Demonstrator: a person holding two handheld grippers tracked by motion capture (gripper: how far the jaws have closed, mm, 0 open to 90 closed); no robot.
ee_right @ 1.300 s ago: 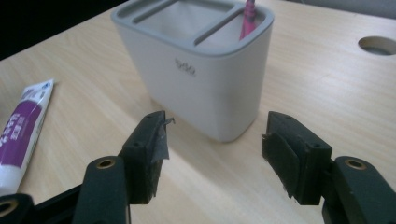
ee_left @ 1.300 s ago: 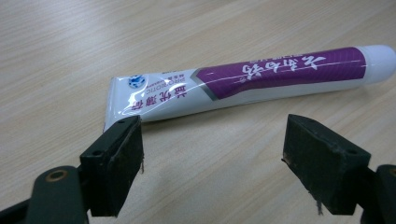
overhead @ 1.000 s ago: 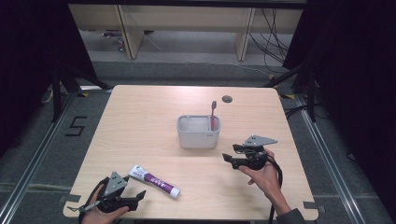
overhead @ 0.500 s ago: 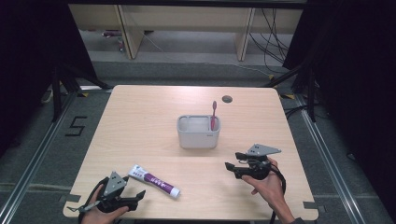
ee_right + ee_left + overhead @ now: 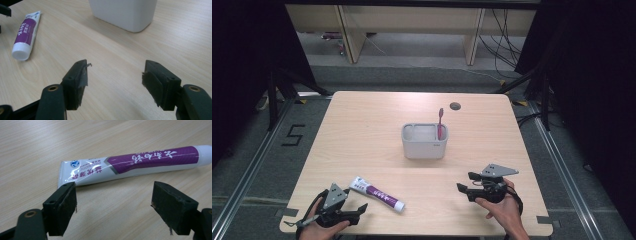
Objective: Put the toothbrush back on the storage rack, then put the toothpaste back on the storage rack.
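Note:
A white and purple toothpaste tube (image 5: 377, 194) (image 5: 132, 163) (image 5: 25, 32) lies on the wooden table near the front left. My left gripper (image 5: 359, 212) (image 5: 113, 195) rests just short of the tube's flat end, open with nothing between its pads. A white holder (image 5: 424, 145) (image 5: 125, 12) stands mid-table, and a pink toothbrush (image 5: 440, 122) stands upright in its right side. My right gripper (image 5: 464, 182) (image 5: 115, 72) hovers at the front right, pointing left, apart from the holder. It is open, its jaws have just been opening further, and only bare table lies between them.
A dark round grommet (image 5: 455, 106) sits near the table's back edge (image 5: 417, 93). Wooden shelving and cables stand on the floor behind the table. Bare wood stretches between the tube and the right gripper.
The right gripper has drawn back from beside the holder toward the table's front right edge. The left gripper, the tube and the holder have stayed put.

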